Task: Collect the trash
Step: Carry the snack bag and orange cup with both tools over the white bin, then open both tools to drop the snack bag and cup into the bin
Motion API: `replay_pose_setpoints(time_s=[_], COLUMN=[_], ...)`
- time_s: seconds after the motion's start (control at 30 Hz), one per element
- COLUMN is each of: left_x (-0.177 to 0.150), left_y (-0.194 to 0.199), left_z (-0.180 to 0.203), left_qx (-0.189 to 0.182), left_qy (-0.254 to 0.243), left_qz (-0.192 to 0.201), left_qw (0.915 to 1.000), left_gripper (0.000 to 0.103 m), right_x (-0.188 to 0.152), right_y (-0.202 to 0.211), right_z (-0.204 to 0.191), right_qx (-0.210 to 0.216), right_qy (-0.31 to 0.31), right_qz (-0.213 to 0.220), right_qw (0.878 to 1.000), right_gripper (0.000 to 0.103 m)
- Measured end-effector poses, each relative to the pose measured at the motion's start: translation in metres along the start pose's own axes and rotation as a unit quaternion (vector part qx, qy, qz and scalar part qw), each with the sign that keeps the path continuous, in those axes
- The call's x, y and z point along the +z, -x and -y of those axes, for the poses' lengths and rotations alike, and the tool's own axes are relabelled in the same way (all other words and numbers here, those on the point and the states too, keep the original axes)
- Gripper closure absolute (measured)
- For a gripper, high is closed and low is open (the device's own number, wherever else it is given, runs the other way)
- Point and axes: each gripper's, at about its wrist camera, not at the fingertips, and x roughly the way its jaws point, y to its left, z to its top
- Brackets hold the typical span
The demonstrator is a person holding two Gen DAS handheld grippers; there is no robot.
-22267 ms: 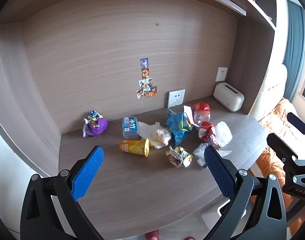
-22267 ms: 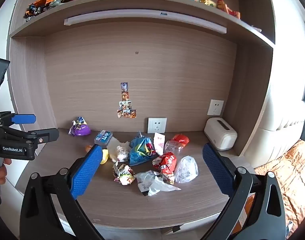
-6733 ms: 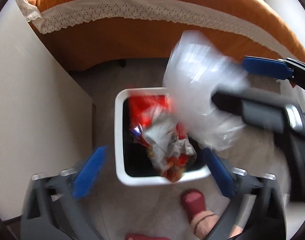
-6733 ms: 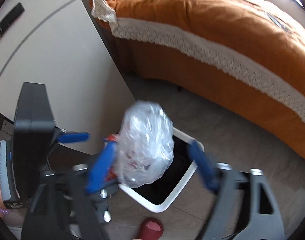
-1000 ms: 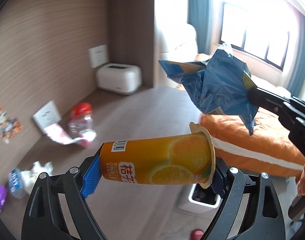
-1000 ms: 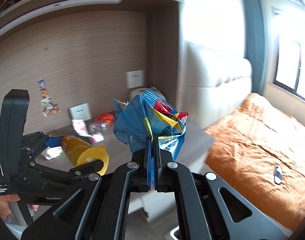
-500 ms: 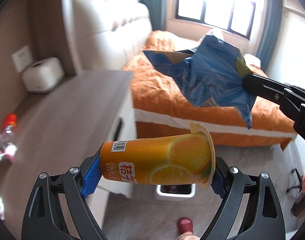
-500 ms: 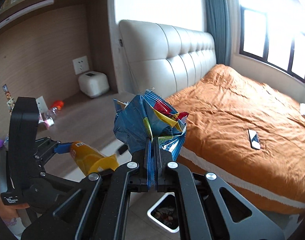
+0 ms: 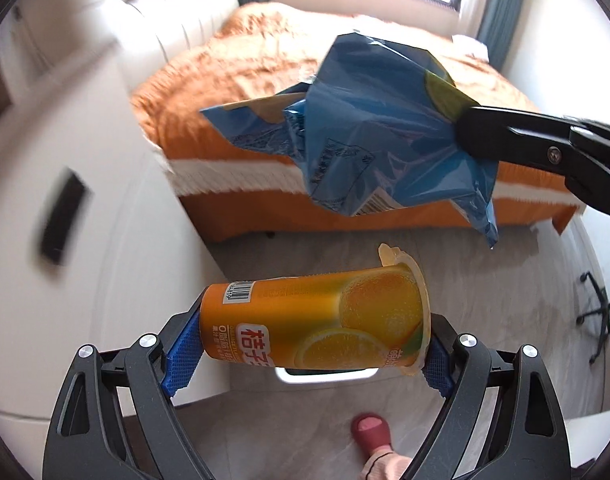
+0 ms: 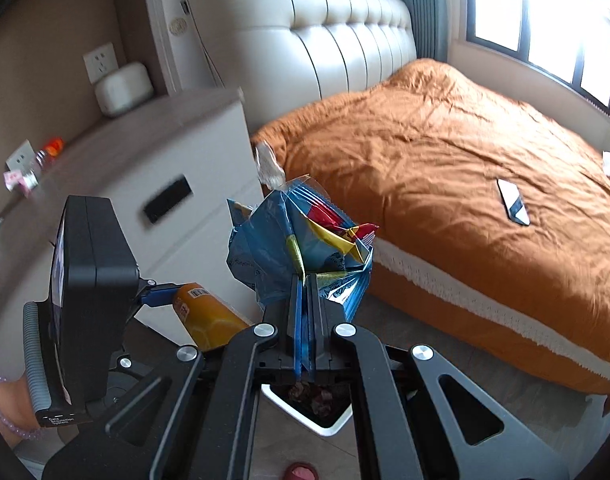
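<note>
We hold: left gripper [image 9: 305, 356] clamped across an orange cup [image 9: 317, 324] lying sideways above the bin [image 10: 325, 420]; right gripper [image 10: 304, 316] pinched on a blue bag [image 10: 293, 248] at two o'clock.

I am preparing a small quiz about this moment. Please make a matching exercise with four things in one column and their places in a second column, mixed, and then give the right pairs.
Things:
1. orange plastic juice cup
2. crumpled blue snack bag
3. white trash bin
4. white toaster

Places:
A. on the wooden desk by the wall socket
B. clamped sideways in the left gripper
C. on the floor below both grippers
D. pinched in the right gripper

Pairs: 1-B, 2-D, 3-C, 4-A
</note>
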Motion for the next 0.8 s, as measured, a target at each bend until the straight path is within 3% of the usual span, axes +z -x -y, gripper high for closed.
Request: replay_pose_setpoints(time_s=[0.23, 0.47, 0.53, 0.57, 0.63, 0.67, 0.8], left_x=[-0.023, -0.062, -0.075, -0.083, -0.097, -0.101, -0.121], left_y=[-0.115, -0.201, -0.222, -0.231, -0.252, -0.260, -0.281], left_z=[0.008, 0.011, 0.012, 0.013, 0.009, 0.004, -0.001], left_qx=[-0.012, -0.017, -0.013, -0.005, -0.003, -0.007, 0.010], left_qy=[-0.020, -0.024, -0.029, -0.033, -0.030, -0.017, -0.021], left_qz=[-0.037, -0.064, -0.064, -0.065, -0.069, -0.071, -0.082], left_qw=[0.9990, 0.9975, 0.9975, 0.9973, 0.9972, 0.9973, 0.9964], left_gripper=[0.017, 0.016, 0.015, 0.006, 0.005, 0.005, 0.005], right_x=[-0.054, -0.117, -0.137, -0.145, -0.166, -0.173, -0.191], right_y=[-0.096, -0.180, -0.202, -0.212, -0.236, -0.244, -0.261], right_z=[0.033, 0.047, 0.049, 0.049, 0.047, 0.047, 0.061], right_qx=[0.008, 0.024, 0.035, 0.038, 0.020, 0.002, 0.007], right_qy=[-0.001, 0.007, 0.011, 0.017, 0.043, 0.054, 0.024], right_qz=[-0.048, -0.094, -0.108, -0.115, -0.132, -0.137, -0.143], right_qw=[0.999, 0.995, 0.993, 0.993, 0.990, 0.989, 0.989], right_gripper=[0.100, 0.100, 0.096, 0.090, 0.018, 0.005, 0.003])
